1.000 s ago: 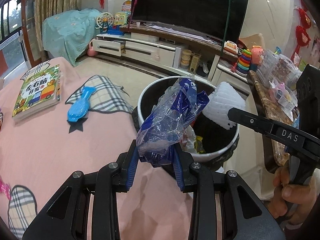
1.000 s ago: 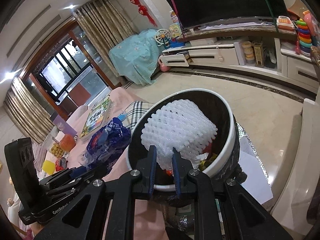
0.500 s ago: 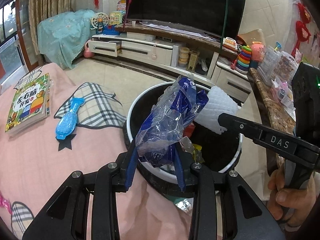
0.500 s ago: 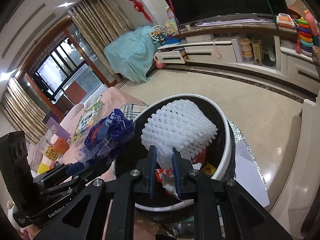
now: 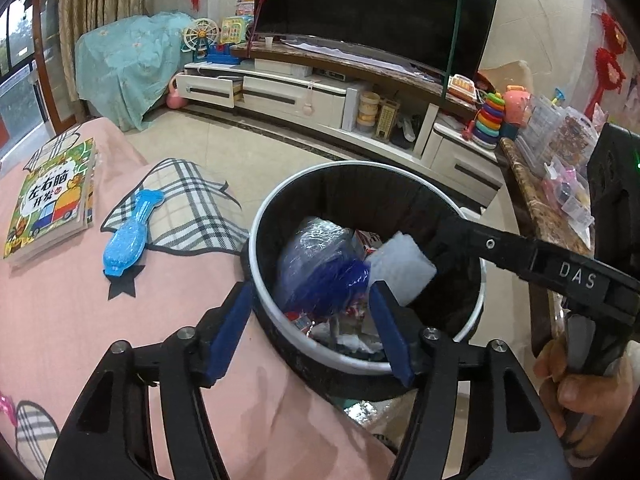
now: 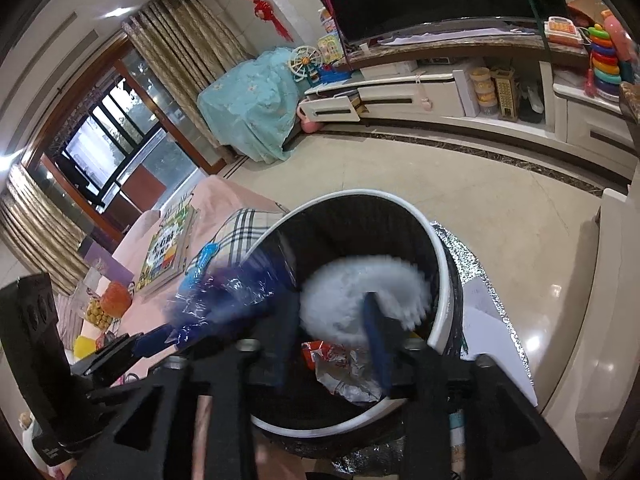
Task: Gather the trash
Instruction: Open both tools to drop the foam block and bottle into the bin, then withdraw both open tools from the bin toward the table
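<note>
On the left, our left gripper (image 5: 310, 330) is opening its jaws, and nothing is pressed between them. The blue plastic bag (image 5: 320, 270) is dropping into the trash bin (image 5: 256, 240). To do this well, we keep both grippers over the middle of the bin until each thing is clear of the jaws.

On the right, our right gripper (image 6: 332, 344) is opening its jaws too. The white foam net (image 6: 360, 300) is a blur inside the bin, so we cannot tell if it touches a pad. The bin's bottom is hidden under trash.
</note>
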